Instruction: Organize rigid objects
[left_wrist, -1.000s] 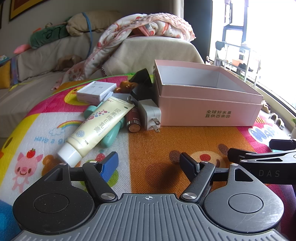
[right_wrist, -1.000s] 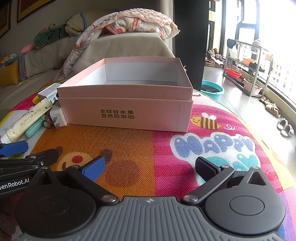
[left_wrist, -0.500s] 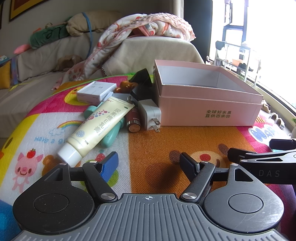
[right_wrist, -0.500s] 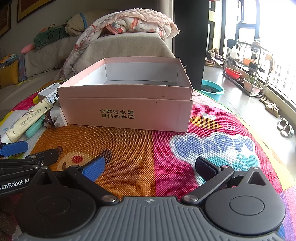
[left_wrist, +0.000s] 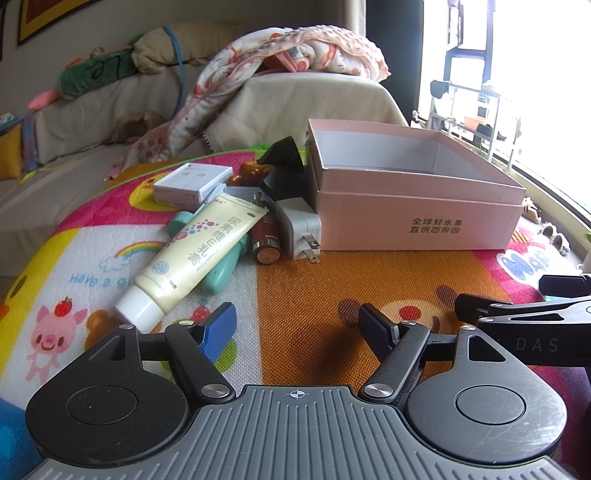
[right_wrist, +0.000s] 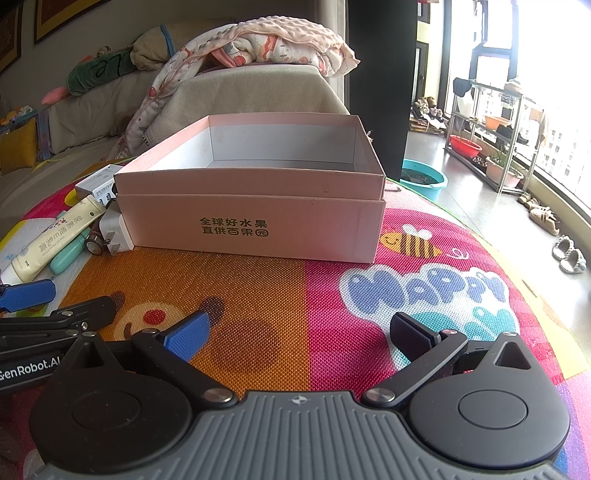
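Nothing has moved since the earlier frames. From left, the cream tube (left_wrist: 195, 258), battery (left_wrist: 266, 236) and white charger (left_wrist: 299, 230) lie clustered on the play mat (left_wrist: 314, 295) beside the empty pink box (left_wrist: 417, 218). Left gripper (left_wrist: 297, 325) and right gripper (right_wrist: 299, 334) hover low, fingers spread apart, holding nothing.

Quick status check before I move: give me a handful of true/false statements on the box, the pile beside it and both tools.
1. The pink box is open, with nothing visible inside. True.
2. The left tool grips the cream tube. False: it is open and empty, short of the tube.
3. The white plug adapter lies beside the box on the mat. True.
4. The right tool is shut. False: its jaws stand wide apart.
5. The small white carton sits inside the box. False: it lies outside, behind the tube.
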